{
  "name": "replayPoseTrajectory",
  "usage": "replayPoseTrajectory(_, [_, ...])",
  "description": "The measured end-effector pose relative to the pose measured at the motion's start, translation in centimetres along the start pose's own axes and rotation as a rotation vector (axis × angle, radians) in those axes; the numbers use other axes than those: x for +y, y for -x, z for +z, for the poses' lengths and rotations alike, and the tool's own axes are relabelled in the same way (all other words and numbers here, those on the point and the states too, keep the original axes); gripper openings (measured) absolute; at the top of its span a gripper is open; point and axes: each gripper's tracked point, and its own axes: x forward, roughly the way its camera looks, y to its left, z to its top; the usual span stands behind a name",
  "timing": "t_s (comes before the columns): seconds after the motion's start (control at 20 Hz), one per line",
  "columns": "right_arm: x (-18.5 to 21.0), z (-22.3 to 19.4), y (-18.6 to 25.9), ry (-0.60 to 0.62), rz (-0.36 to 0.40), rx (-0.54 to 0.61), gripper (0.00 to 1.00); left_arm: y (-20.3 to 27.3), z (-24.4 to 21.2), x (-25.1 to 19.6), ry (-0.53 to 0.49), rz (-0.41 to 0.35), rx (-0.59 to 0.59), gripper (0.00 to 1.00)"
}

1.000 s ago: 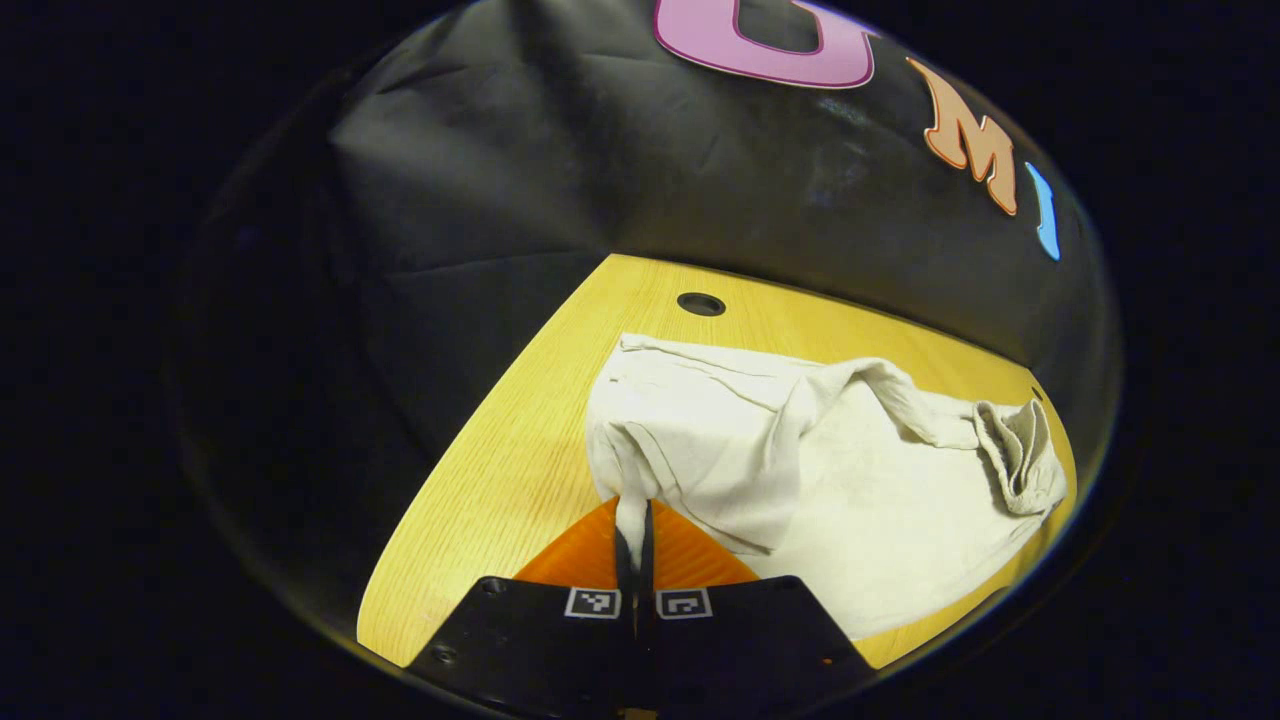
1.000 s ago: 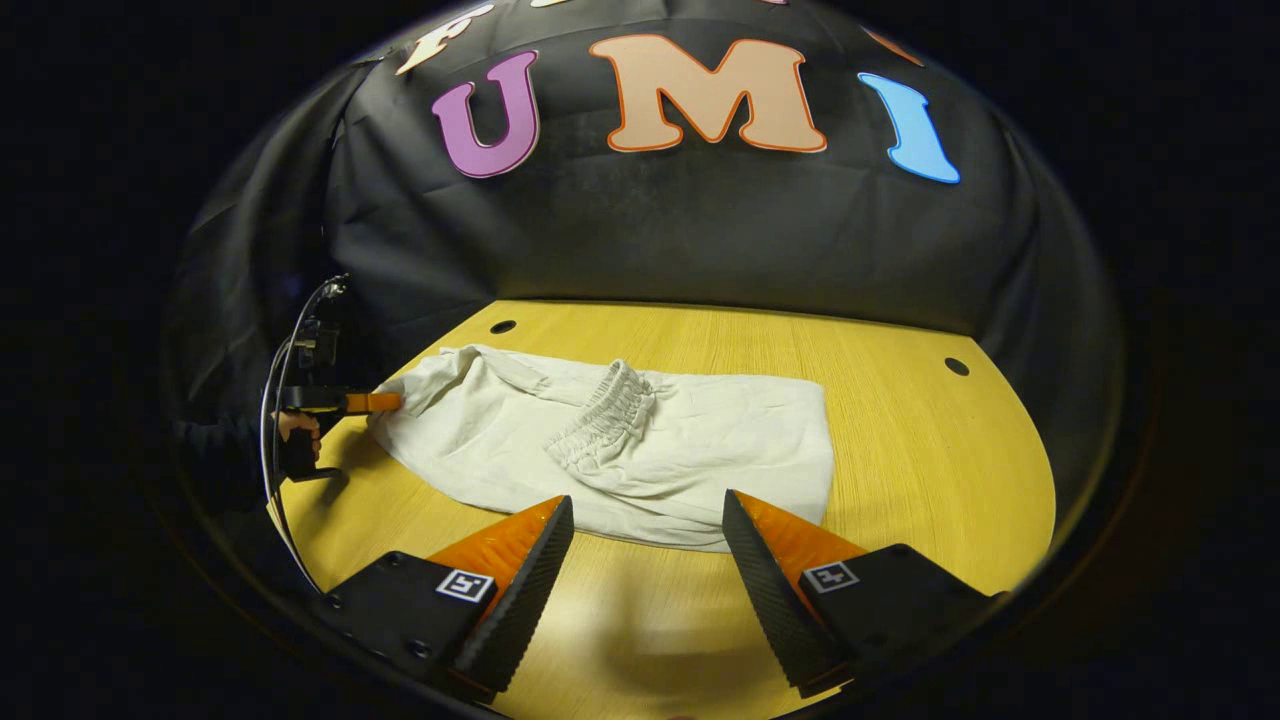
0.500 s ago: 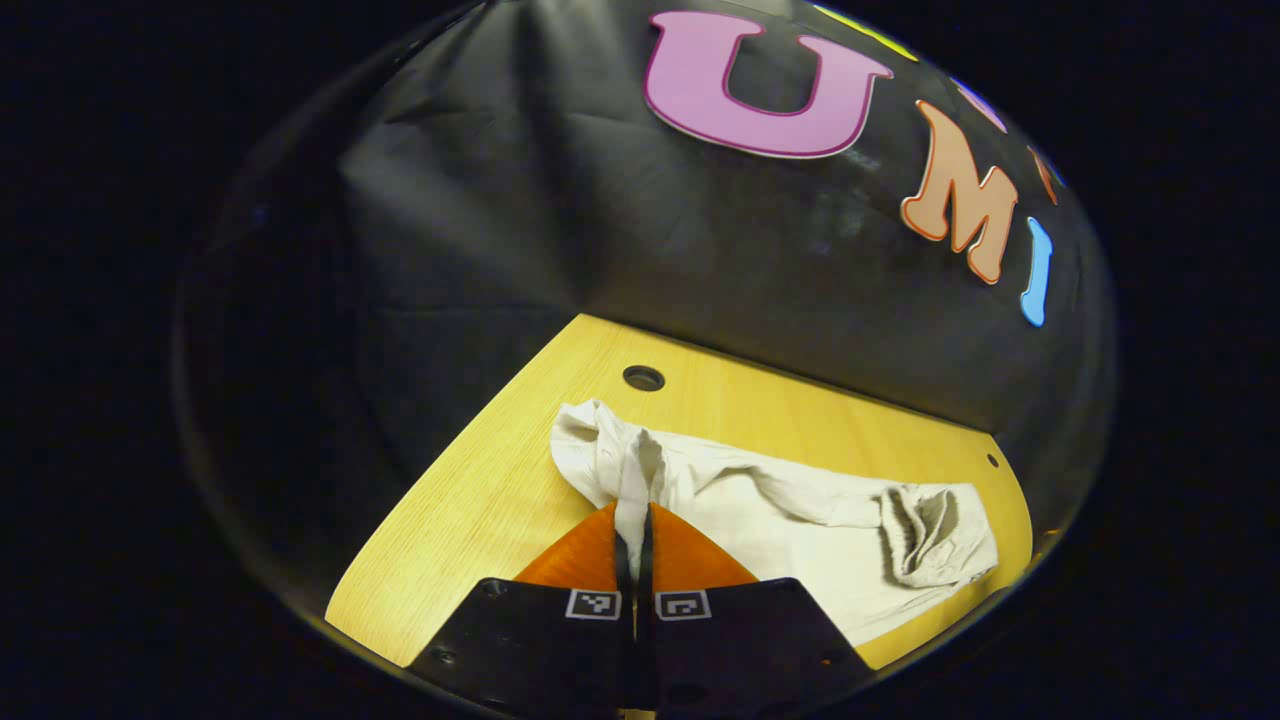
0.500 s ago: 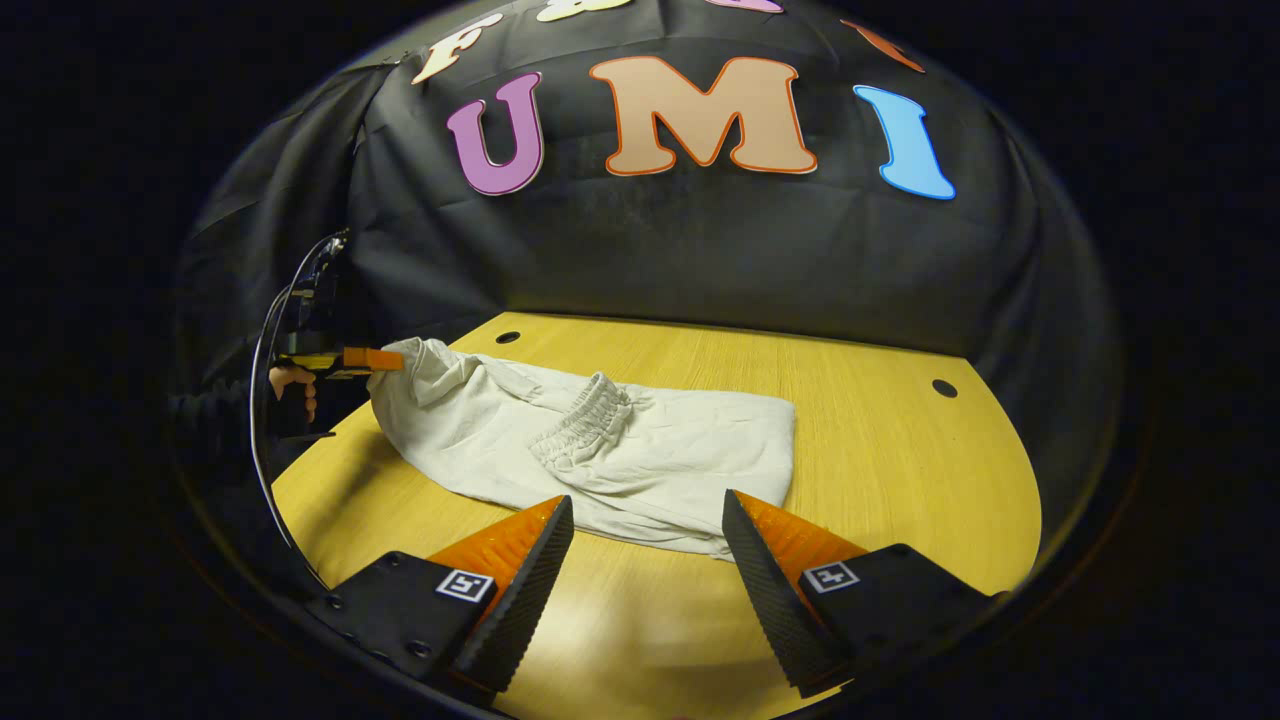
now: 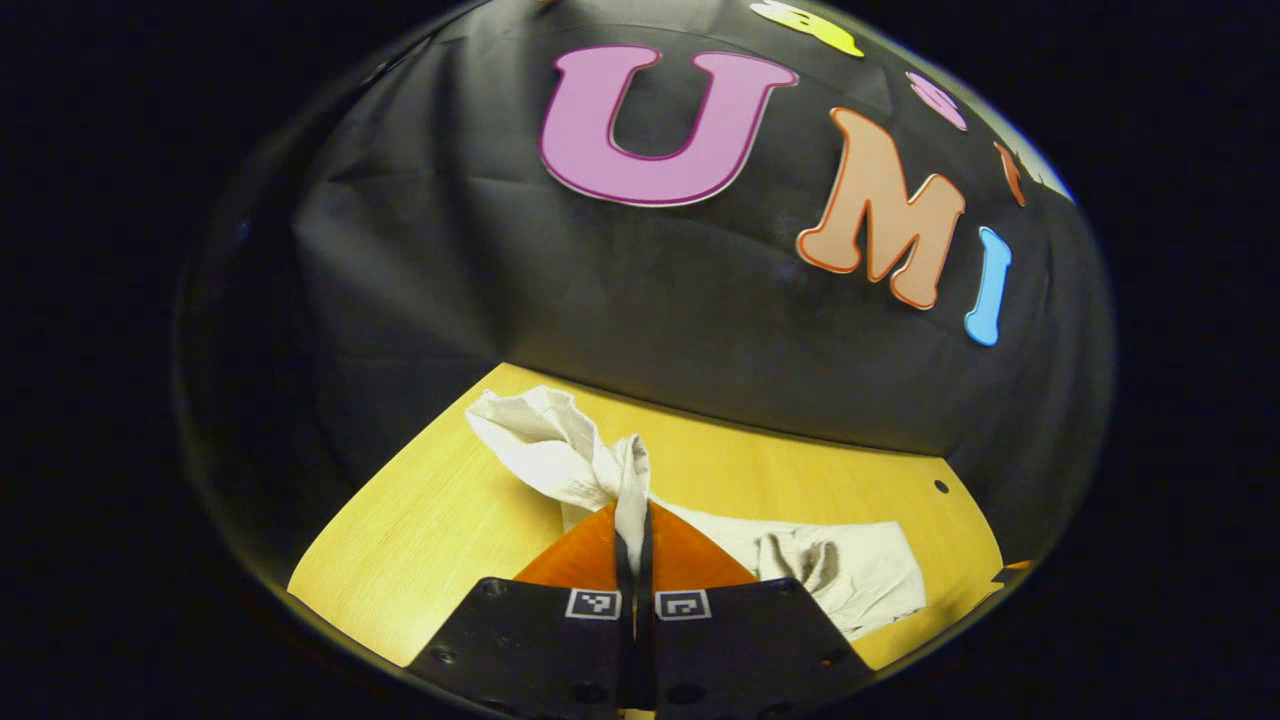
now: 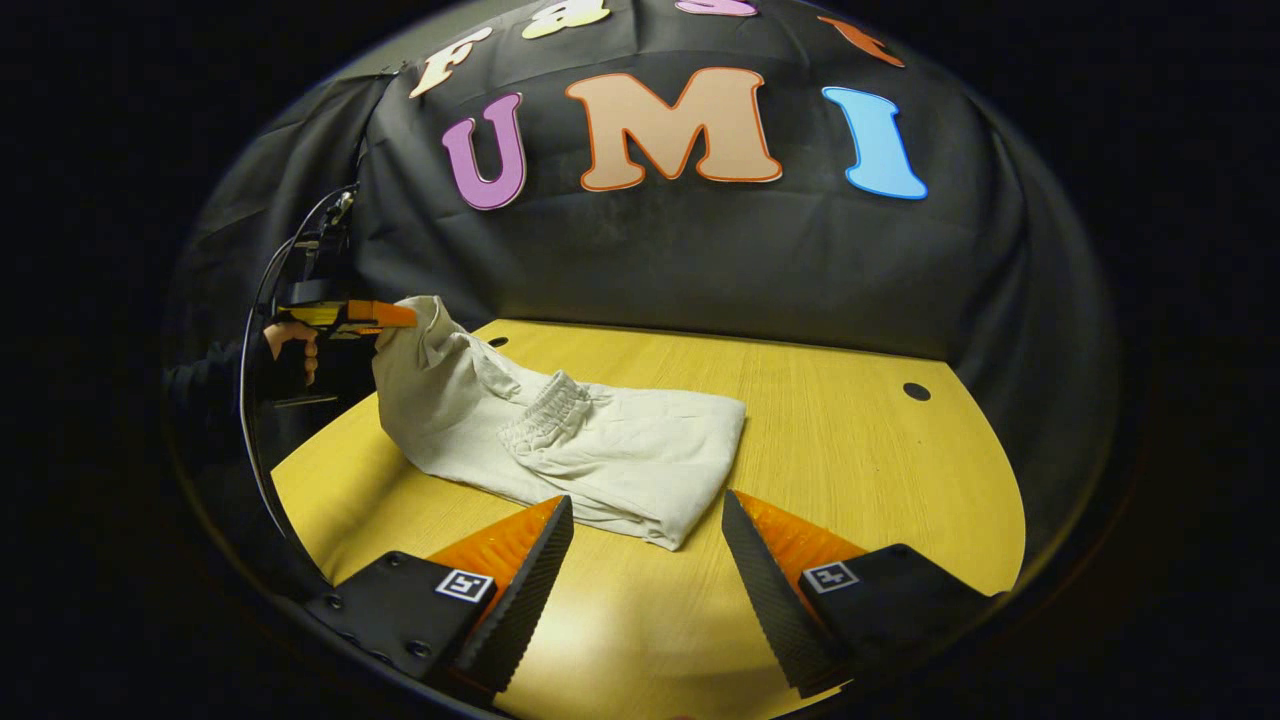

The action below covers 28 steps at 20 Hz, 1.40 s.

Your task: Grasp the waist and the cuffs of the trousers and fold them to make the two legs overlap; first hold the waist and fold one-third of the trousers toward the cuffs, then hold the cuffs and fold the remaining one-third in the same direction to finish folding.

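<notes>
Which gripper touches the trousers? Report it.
Left gripper touching: the left gripper view shows its fingers shut on the trousers. Right gripper apart: right gripper view shows it open.

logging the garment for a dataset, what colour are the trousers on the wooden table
Plain off-white cotton trousers, no pattern, on the yellow wooden table; clearest in the right gripper view.

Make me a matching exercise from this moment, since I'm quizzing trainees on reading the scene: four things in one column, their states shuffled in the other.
Things:
1. left gripper
2. right gripper
3. trousers
4. table

States:
A. open, holding nothing, above the table's near edge
B. one end lifted, the rest lying on the wood
C. yellow wood with small dark holes
D. shut on cloth

Pairs: 1-D, 2-A, 3-B, 4-C
</notes>
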Motion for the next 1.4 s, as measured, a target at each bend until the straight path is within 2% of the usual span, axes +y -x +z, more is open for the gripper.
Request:
replayPoseTrajectory(0.3, [-2.9, -0.4, 1.1, -0.029, -0.008, -0.012, 0.96, -0.3, 0.9, -8.4, -0.05, -0.103, -0.009, 0.0])
replayPoseTrajectory(0.75, [-5.9, -1.0, 3.0, -0.065, -0.038, -0.022, 0.96, -1.0, -2.5, -21.3, -0.157, -0.281, 0.061, 0.0])
replayPoseTrajectory(1.1, [-8.2, -2.2, 4.9, -0.092, -0.072, -0.022, 0.96, -2.1, -9.0, -28.7, -0.272, -0.382, 0.149, 0.0])
replayPoseTrajectory(1.4, [-9.3, -3.0, 5.9, -0.084, -0.064, -0.013, 0.96, -4.2, -17.1, -29.5, -0.345, -0.365, 0.231, 0.0])
